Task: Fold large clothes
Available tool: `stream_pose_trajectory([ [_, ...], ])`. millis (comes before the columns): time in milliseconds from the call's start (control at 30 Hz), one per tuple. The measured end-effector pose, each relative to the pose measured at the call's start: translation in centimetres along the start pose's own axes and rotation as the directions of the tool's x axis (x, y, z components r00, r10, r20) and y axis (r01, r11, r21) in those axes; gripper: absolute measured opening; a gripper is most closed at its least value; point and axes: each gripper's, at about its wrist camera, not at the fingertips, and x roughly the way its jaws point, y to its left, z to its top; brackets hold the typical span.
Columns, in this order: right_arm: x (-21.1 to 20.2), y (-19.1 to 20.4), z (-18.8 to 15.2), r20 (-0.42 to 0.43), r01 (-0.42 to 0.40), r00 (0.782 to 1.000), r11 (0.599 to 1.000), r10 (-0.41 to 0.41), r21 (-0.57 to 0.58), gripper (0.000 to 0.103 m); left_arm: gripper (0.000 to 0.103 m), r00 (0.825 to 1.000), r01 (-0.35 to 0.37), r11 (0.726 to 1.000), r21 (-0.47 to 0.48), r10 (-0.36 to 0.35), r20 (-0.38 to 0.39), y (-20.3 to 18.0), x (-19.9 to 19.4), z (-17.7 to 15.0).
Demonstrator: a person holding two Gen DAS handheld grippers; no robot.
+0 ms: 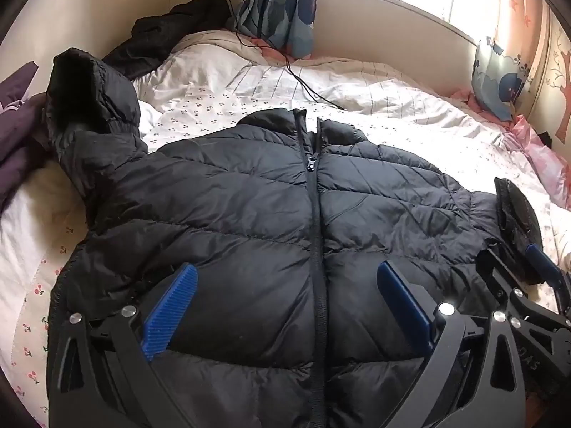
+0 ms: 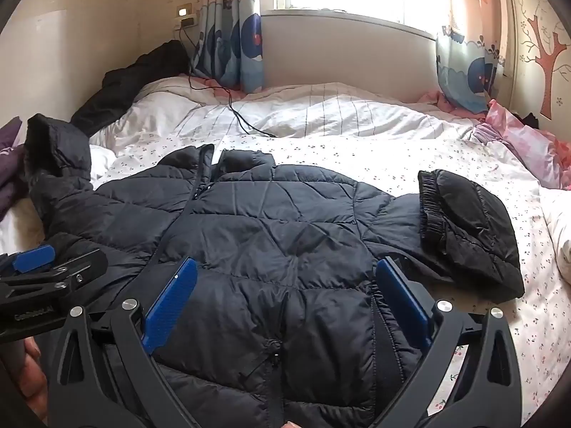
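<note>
A black quilted puffer jacket (image 1: 271, 196) lies front up on the bed, zipped most of the way, collar at the far end. Its left sleeve (image 1: 89, 107) sticks up toward the wall. Its right sleeve (image 2: 471, 228) is bent back on itself beside the body. My left gripper (image 1: 285, 274) hangs open over the lower front, blue pads either side of the zip, nothing between them. My right gripper (image 2: 285, 271) is open too, above the jacket's (image 2: 271, 235) right half near the hem. In the right wrist view the left gripper (image 2: 35, 260) shows at the left edge.
The bed (image 1: 410, 114) carries a white cherry-print quilt. A black cable (image 1: 296, 75) trails across it from a wall socket. Dark clothes (image 1: 171, 32) are piled at the far left corner, purple fabric (image 1: 18, 128) at the left, pink bedding (image 2: 528, 149) at the right, curtains (image 2: 232, 46) behind.
</note>
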Motion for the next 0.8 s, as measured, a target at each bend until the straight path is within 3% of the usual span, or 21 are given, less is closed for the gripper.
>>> stream_pose_trajectory([
  [467, -0.7, 0.7, -0.2, 0.036, -0.04, 0.999, 0.999, 0.041, -0.012, 0.097, 0.097, 0.998, -0.068, 0.998, -0.011, 0.068, -0.013, 1.5, 0.0, -0.1],
  [800, -1.4, 0.7, -0.1, 0.073, -0.055, 0.996, 0.998, 0.056, -0.007, 0.097, 0.097, 0.995, -0.095, 0.995, 0.021, 0.094, 0.024, 1.0, -0.5, -0.1],
])
